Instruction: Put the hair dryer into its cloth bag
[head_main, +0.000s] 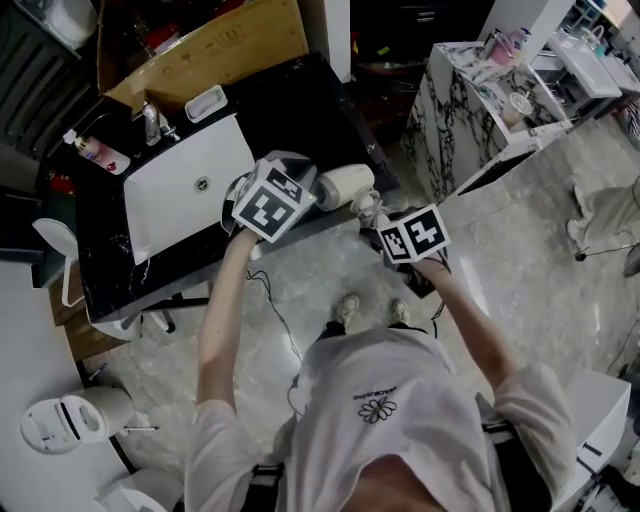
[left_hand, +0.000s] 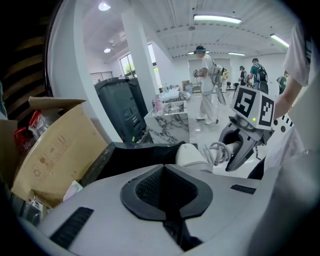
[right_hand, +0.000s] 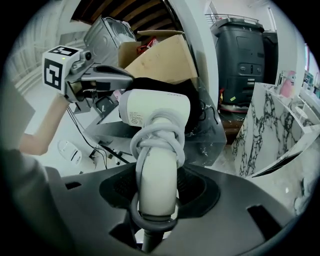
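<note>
The white hair dryer (head_main: 345, 185) hangs over the right edge of the black counter (head_main: 110, 260). My right gripper (head_main: 372, 208) is shut on its handle (right_hand: 156, 165), which has the grey cord coiled round it. The dryer's head (right_hand: 155, 112) points at the black cloth bag (right_hand: 150, 84) just behind it. My left gripper (right_hand: 125, 77) is shut and seems to pinch the bag's edge at its tip. In the left gripper view the shut jaws of my left gripper (left_hand: 165, 172) face the black bag (left_hand: 140, 155). The dryer head (left_hand: 192, 155) and the right gripper (left_hand: 240, 150) lie beyond.
A white sink (head_main: 190, 185) is set in the counter, with a tap and a soap bottle (head_main: 95, 150) behind it. A cardboard box (head_main: 200, 45) stands at the back. A marble table (head_main: 470, 100) is to the right. A dark bin (left_hand: 122, 110) and people (left_hand: 205, 85) are farther off.
</note>
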